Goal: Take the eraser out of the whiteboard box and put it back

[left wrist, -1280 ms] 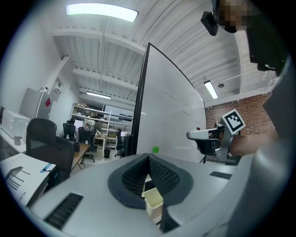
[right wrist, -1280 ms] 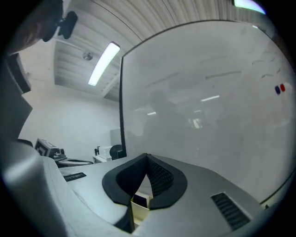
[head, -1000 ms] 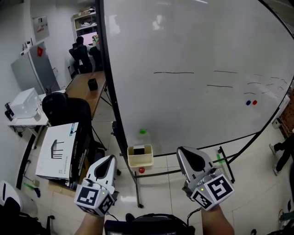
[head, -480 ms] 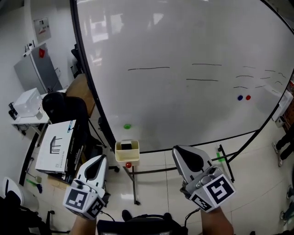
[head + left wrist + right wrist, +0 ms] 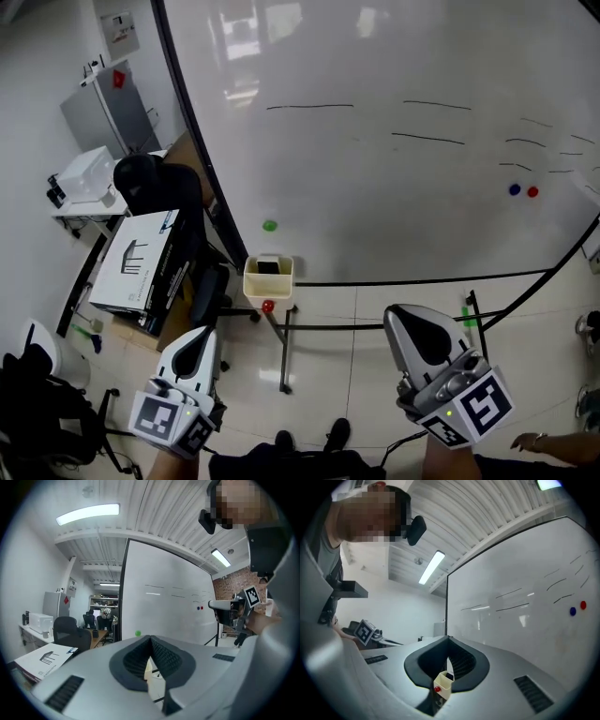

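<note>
Jaws of left gripper (image 5: 200, 339) and right gripper (image 5: 415, 319) pressed together, nothing held; likely carried ready for approach. Eraser (image 5: 269, 267) sits in cream box (image 5: 268, 285) at whiteboard (image 5: 394, 187) lower edge, well apart from both. Open floor (image 5: 356, 323) between; stand leg (image 5: 281, 352) below box could snag.
</note>
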Action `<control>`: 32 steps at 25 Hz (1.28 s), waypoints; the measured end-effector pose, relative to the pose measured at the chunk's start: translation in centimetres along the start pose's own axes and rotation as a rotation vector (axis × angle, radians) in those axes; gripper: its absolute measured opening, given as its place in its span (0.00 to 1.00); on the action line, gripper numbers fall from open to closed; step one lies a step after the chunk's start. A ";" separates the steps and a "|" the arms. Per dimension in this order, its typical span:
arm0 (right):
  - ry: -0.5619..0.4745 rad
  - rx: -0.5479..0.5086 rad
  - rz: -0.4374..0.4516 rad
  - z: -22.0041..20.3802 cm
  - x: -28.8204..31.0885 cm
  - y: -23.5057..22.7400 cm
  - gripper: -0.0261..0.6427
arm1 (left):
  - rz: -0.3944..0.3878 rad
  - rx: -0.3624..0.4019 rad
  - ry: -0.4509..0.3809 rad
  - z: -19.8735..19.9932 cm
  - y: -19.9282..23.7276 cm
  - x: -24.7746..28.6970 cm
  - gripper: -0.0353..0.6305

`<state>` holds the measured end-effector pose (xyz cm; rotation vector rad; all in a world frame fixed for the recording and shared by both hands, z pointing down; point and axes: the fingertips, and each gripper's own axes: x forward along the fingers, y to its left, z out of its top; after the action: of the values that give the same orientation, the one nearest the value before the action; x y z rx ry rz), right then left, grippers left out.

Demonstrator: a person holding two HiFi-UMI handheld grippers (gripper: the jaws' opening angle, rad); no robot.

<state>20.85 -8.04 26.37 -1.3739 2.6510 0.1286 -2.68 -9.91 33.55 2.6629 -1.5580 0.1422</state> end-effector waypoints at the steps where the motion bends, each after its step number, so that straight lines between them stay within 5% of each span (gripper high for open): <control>1: 0.003 0.008 -0.006 0.0 -0.5 0.5 0.07 | -0.003 -0.012 -0.007 -0.1 -0.1 -0.8 0.09; 7: 0.060 0.004 -0.094 -1.4 -1.7 5.0 0.07 | -0.049 -0.050 -0.050 -1.0 1.9 -5.0 0.09; 13: 0.104 -0.111 -0.138 -1.1 -4.2 9.2 0.07 | -0.057 -0.040 -0.090 -1.0 2.5 -8.3 0.09; 22: 0.125 -0.087 -0.074 1.4 -15.1 6.6 0.07 | -0.015 -0.069 -0.101 1.2 -8.6 -10.3 0.09; 26: 0.121 -0.066 -0.082 1.5 -18.9 4.3 0.07 | -0.058 -0.034 -0.099 1.6 -13.9 -9.5 0.09; 32: 0.102 -0.014 -0.128 2.0 -21.3 2.7 0.07 | -0.095 -0.030 -0.083 1.3 -16.5 -9.1 0.09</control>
<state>30.97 10.91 28.15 -1.5902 2.6373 0.0641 7.34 6.00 31.34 2.7466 -1.4386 0.0043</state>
